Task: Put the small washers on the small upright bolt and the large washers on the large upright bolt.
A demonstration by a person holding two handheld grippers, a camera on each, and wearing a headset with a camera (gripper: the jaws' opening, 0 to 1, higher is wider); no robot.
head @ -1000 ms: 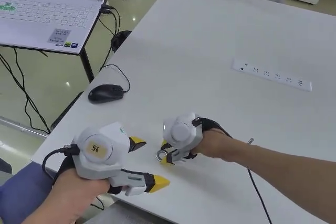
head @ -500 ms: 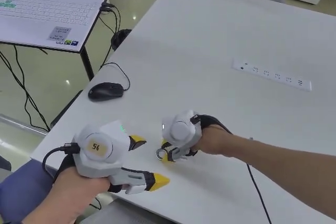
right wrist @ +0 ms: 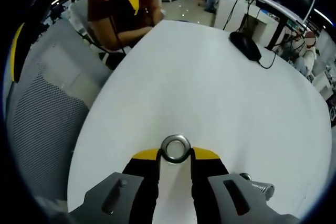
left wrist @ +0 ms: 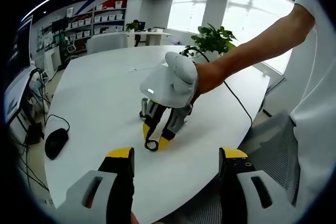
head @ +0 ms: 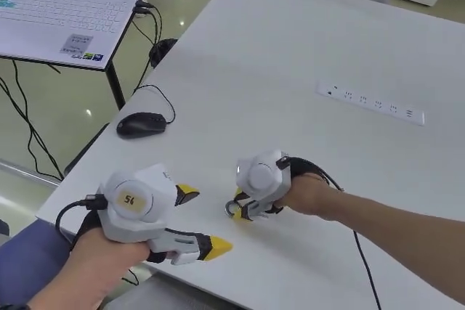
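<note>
My right gripper (head: 238,210) pinches a washer (right wrist: 175,138) by its rim near the desk's (head: 290,70) front edge. My left gripper (head: 204,221) hangs open. So thin a hold could let it slip.

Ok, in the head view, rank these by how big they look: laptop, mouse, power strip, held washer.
1. laptop, even though cropped by the frame
2. power strip, longer but thinner than the mouse
3. mouse
4. washer
</note>
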